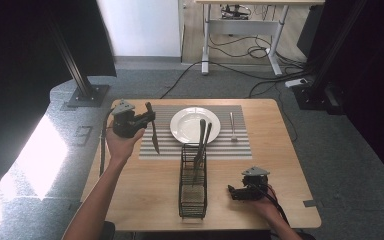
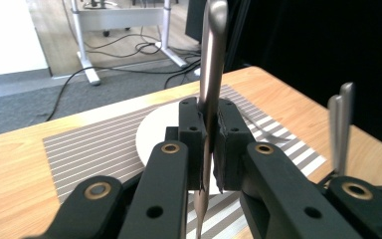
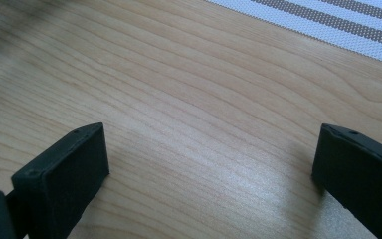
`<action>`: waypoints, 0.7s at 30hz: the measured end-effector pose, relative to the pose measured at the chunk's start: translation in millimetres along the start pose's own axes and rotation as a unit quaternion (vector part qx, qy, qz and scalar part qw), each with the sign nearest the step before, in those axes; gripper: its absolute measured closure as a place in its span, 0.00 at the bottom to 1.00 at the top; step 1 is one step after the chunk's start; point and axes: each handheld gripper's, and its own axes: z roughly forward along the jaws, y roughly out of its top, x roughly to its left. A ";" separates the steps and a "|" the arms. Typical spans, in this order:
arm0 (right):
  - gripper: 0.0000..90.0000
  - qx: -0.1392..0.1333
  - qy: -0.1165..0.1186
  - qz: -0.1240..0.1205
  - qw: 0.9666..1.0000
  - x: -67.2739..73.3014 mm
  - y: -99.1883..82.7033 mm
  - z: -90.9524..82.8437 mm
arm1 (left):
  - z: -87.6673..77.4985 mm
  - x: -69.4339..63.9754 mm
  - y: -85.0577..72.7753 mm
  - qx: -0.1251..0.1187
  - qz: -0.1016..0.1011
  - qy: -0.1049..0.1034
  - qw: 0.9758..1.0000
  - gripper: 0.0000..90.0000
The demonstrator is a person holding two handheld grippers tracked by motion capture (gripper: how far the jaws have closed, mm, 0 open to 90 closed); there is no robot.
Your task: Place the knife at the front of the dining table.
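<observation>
The left gripper (image 1: pixel 147 119) clamps a table knife (image 1: pixel 153 131) upright, blade down, over the striped placemat (image 1: pixel 230 145) just left of the white plate (image 1: pixel 182 127). The right gripper (image 1: pixel 234 192), jaws wide and empty, rests on the table (image 1: pixel 145 190) near the plate, beside the wire cutlery basket (image 1: pixel 193 192).

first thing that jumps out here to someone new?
Probably the knife pinched in the left gripper, hanging blade-down over the left side of the striped placemat. Next, the white plate at the mat's middle, with a fork lying to its right. In front stands a black wire caddy holding two utensils, while the right gripper rests open on the table.
</observation>
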 end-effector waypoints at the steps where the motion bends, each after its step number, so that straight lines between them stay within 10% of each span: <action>1: 0.01 0.000 0.000 0.000 1.000 0.0 0.0 0.0 | 0.8 0.2 -0.8 0.002 0.001 0.002 1.000 0.93; 21: 0.02 0.000 0.000 0.000 1.000 0.7 -0.3 -0.4 | 32.0 8.8 -20.2 0.037 0.010 0.031 0.999 0.93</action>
